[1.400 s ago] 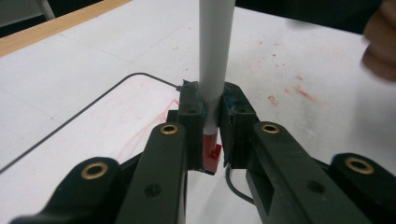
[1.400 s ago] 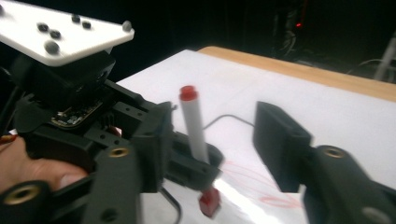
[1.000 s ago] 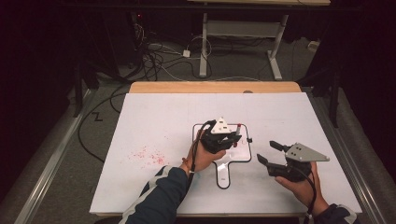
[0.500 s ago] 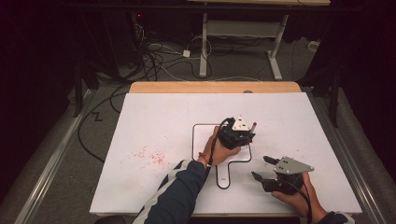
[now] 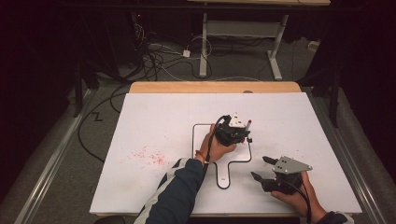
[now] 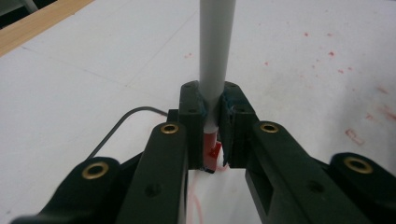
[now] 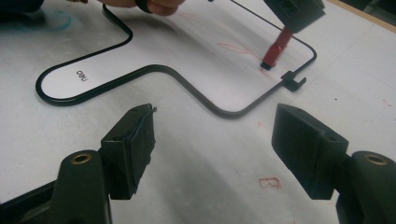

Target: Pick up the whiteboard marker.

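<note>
While the left hand-held gripper point(image 5: 236, 133) stands over the small white board point(image 5: 210, 135), its jaws are pressed together on a marker point(image 6: 214, 60), which has a grey barrel and a red part near the tip. From the left gripper view the marker passes between the two black pads point(image 6: 192, 116) and points down to the white surface, where a thin red line is visible just below it. From the right gripper view the red tip of the marker point(image 7: 273, 52) touches the board close to its far corner, next to a faint red loop point(image 7: 238, 49) already drawn there. The board has a black rim point(image 7: 154, 68) and a rounded handle part with a small printed word on it; it lies flat on the white bench point(image 5: 154, 121), about in the middle. The left hand point(image 5: 215, 148) rests on the board behind the gripper. The right hand-held gripper point(image 5: 265, 169) is low over the bench, near the front edge and to the right of the board's handle, apart from the board. Its jaws are wide apart and hold nothing; only the bare bench surface is between them. Some red spots point(image 5: 149, 156) mark the bench on the left side, well apart from the board.
</note>
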### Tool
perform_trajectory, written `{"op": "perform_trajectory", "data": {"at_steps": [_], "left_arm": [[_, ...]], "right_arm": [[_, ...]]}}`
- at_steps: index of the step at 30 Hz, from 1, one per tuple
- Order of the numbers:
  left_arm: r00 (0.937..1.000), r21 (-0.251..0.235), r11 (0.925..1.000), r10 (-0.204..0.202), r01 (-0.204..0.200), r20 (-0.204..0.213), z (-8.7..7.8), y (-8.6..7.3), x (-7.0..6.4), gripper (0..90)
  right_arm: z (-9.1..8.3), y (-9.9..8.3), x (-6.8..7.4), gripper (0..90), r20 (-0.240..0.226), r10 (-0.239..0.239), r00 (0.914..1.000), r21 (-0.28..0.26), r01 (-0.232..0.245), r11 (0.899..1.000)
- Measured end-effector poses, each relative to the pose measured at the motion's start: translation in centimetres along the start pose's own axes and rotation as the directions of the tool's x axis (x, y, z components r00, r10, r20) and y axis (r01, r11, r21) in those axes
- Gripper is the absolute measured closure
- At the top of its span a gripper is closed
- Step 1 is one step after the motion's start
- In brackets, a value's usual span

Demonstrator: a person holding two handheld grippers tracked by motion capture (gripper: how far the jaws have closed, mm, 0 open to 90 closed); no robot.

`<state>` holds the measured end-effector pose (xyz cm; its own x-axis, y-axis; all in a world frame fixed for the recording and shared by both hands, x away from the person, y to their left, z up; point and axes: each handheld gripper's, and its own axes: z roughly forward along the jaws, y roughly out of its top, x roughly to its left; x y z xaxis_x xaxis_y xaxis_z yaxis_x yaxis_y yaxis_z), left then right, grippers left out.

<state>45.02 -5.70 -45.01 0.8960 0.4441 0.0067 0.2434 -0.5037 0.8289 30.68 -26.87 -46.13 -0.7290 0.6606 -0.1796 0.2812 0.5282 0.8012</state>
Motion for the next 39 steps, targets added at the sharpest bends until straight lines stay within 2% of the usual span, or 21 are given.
{"op": "perform_trajectory", "data": {"at_steps": [3, 5, 10, 12, 14, 15, 20, 22, 28, 32, 39], "left_arm": [[0.9984, -0.02, 0.9984, -0.053, 0.054, 0.02, -0.2, -0.4, 0.6, 79.2], [0.9973, -0.034, 0.9972, -0.065, 0.066, 0.036, 0.1, -0.4, 0.4, 79.2], [0.998, -0.045, 0.9985, -0.03, 0.032, 0.056, 0.9, 0.0, -0.8, 79.2], [0.9982, -0.038, 0.9989, -0.023, 0.025, 0.055, 0.8, 0.0, -0.9, 79.2], [0.9986, -0.035, 0.9989, -0.029, 0.031, 0.045, 0.5, -0.1, -0.6, 79.2], [0.9991, -0.028, 0.9988, -0.04, 0.04, 0.016, -0.1, -0.4, 0.0, 79.2], [0.9968, -0.03, 0.9963, -0.08, 0.08, 0.004, -1.2, -1.2, 1.0, 79.2], [0.9976, -0.026, 0.9972, -0.07, 0.07, 0.002, -1.3, -1.3, 0.9, 79.2], [0.9979, -0.04, 0.9975, -0.057, 0.059, 0.031, -0.3, -0.8, -0.1, 79.2], [0.999, -0.041, 0.9986, -0.031, 0.032, 0.032, 0.3, -0.4, -0.9, 79.2], [0.9988, -0.035, 0.9985, -0.041, 0.042, 0.026, -0.4, -0.8, -0.3, 79.2]], "right_arm": [[0.0, 0.0, -0.1, 30.9, 0.001, -0.003, 1.0, 0.002, 0.003, 1.0], [0.0, 0.0, -0.2, 30.9, 0.003, 0.002, 1.0, 0.002, -0.002, 1.0], [0.0, 0.0, -0.2, 30.8, 0.002, 0.006, 1.0, 0.002, -0.006, 1.0], [0.1, 0.0, -0.2, 30.8, 0.001, 0.006, 1.0, 0.003, -0.006, 1.0], [0.0, -0.1, -0.3, 30.8, 0.004, 0.003, 1.0, 0.005, -0.003, 1.0], [0.0, -0.1, -0.3, 30.8, 0.006, 0.003, 1.0, 0.004, -0.003, 1.0], [-0.2, 0.0, -0.5, 30.6, 0.016, 0.012, 0.9998, -0.005, -0.012, 1.0], [-0.3, 0.1, -0.7, 30.4, 0.025, 0.015, 0.9996, -0.012, -0.015, 1.0], [-0.6, 0.4, -1.1, 30.1, 0.05, 0.011, 0.9987, -0.038, -0.009, 0.999], [-0.8, 0.7, -1.0, 30.0, 0.059, -0.016, 0.9981, -0.044, 0.018, 0.999], [-0.7, 0.7, -0.9, 29.5, 0.061, -0.027, 0.9978, -0.041, 0.03, 0.999]]}}
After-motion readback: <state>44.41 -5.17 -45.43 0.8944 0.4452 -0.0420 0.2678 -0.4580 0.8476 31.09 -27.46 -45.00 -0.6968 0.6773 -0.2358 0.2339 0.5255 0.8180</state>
